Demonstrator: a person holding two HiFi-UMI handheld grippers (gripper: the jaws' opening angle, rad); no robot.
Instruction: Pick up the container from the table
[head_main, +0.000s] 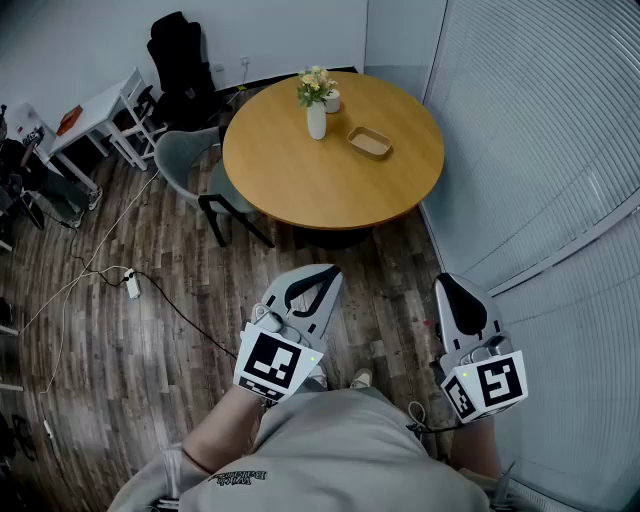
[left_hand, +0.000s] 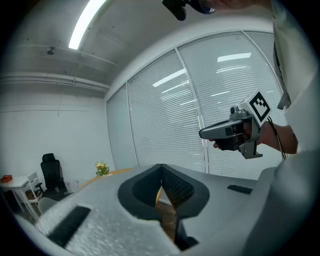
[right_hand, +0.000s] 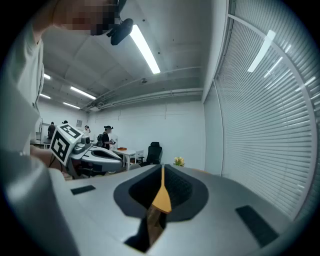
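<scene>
Head view: container (head_main: 369, 142) sits on the round surface (head_main: 290, 185), just right of the vase (head_main: 316, 120). The left claw (head_main: 326, 274) and right claw (head_main: 448, 284) are both pinched together on nothing, well back from the vase.

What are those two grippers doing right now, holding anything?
Left gripper: closed, holding nothing.
Right gripper: closed, holding nothing.
</scene>
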